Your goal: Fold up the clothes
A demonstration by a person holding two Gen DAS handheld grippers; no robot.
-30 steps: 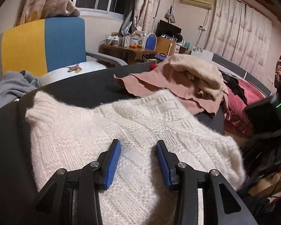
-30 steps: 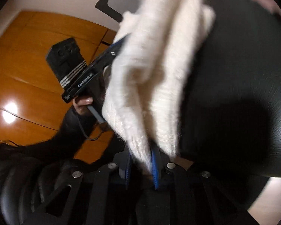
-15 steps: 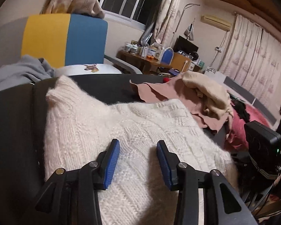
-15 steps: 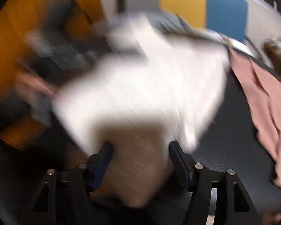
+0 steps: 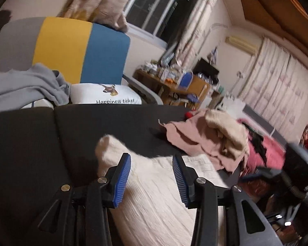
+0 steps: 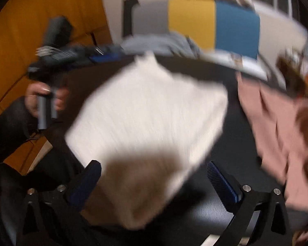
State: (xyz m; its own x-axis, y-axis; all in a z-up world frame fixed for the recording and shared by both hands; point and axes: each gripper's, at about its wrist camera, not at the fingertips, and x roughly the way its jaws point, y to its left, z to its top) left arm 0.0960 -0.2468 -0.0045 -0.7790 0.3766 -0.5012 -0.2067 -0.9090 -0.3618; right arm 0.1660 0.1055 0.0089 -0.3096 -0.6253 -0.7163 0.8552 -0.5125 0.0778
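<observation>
Now the right claw (image 6: 154,184) is spreading wide, having just released the folded white sweater (image 6: 147,110), which is lying on the black tabletop (image 6: 232,151) beside the pink garment (image 6: 277,123); the left claw (image 5: 152,180) is hovering apart above the sweater, so this fold appears complete.

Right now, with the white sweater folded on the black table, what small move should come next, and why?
Probably pull both grippers back. The right gripper has just opened, its jaws wide apart over the white sweater, which lies on the black table; the left gripper is open too.
</observation>
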